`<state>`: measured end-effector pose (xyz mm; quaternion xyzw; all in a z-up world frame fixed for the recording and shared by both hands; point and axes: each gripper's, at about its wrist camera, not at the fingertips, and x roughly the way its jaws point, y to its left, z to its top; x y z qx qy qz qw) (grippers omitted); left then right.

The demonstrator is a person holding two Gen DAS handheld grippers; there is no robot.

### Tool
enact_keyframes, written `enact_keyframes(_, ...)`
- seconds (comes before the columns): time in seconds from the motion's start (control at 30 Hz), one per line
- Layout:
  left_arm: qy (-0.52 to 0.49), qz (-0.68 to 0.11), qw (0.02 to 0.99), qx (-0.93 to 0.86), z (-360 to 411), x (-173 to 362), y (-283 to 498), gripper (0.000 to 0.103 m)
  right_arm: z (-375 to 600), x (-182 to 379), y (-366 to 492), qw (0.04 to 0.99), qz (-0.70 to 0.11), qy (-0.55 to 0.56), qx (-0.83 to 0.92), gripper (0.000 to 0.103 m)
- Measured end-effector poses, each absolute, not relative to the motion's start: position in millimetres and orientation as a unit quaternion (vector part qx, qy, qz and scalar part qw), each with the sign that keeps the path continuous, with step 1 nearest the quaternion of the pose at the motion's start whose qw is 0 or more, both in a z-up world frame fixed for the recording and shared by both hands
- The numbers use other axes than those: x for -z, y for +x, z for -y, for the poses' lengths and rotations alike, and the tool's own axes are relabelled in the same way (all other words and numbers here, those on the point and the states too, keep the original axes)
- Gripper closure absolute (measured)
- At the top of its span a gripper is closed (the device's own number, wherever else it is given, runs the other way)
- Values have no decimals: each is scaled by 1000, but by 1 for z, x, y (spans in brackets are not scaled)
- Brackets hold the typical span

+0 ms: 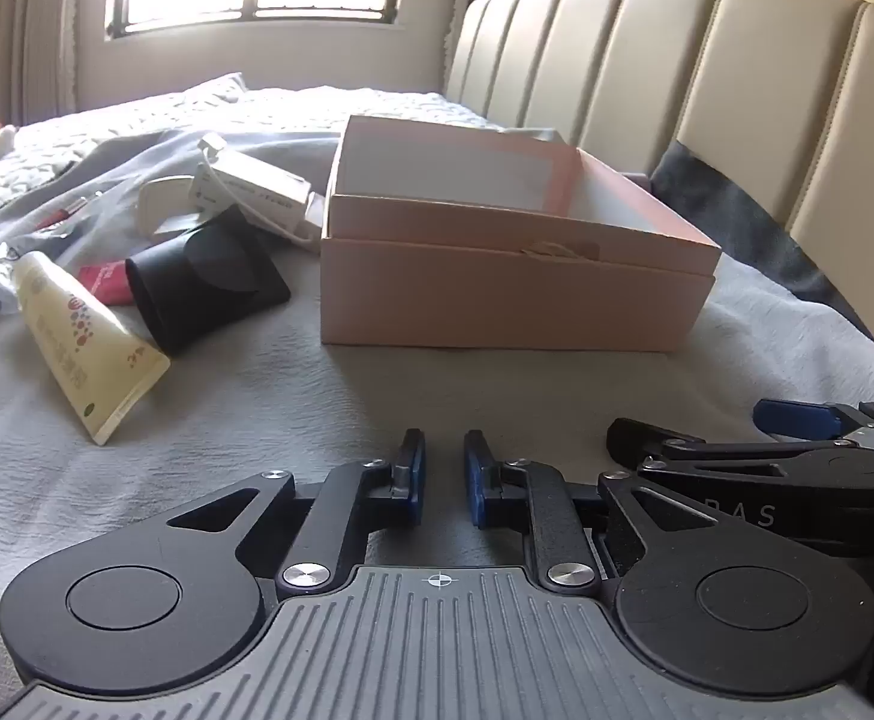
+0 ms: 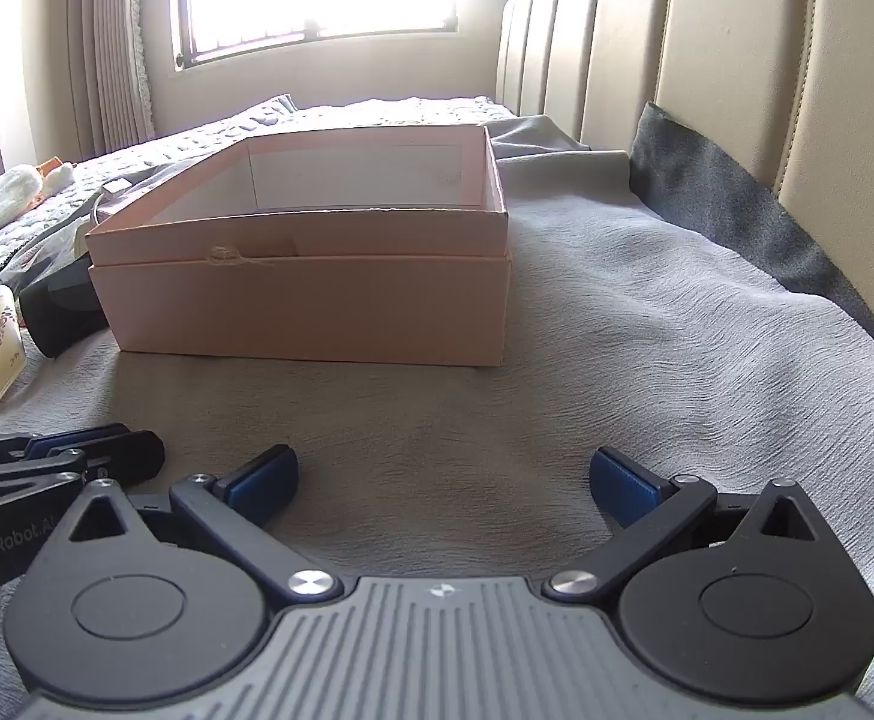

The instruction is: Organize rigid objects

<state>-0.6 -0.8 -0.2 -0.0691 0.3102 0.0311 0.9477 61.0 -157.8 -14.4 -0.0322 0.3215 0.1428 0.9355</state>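
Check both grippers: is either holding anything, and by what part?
Nothing is held. The left gripper has its jaws nearly together with only a bare gap between them; the right gripper is wide open over the bedspread.

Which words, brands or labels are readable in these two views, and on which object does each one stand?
"GenRobot.AI": on the left gripper, seen from the right wrist.
"PAS", partly cut off: on the right gripper, seen from the left wrist.
Cream tube: coloured print, too blurred to read.
White charger box: small print, unreadable.
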Motion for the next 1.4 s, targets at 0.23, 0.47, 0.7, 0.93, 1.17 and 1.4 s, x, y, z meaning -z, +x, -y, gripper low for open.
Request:
enact_keyframes(0.23, -73, -310, 947, -30, 3, 0, -3, 84, 158, 14, 61, 936, -320, -31, -143, 0)
enact_keyframes(0.47, -76, -312, 947, -29, 0, 1, -1, 84, 158, 14, 61, 936, -320, -31, -143, 0)
enact_keyframes(0.7, -76, -312, 947, -29, 0, 1, -1, 84, 158, 14, 61, 936, -321, -31, -143, 0)
enact_keyframes(0.93, -75, -312, 947, -29, 0, 1, -1, 84, 158, 14, 61, 936, -321, -31, -143, 0)
enact_keyframes(1.17, -74, -312, 947, -29, 0, 1, -1, 84, 158, 14, 61, 936, -321, -31, -143, 0)
enact_keyframes(1.4, -74, -311, 947, -30, 1, 1, -1, 84, 158, 14, 61, 936, -321, -31, -143, 0)
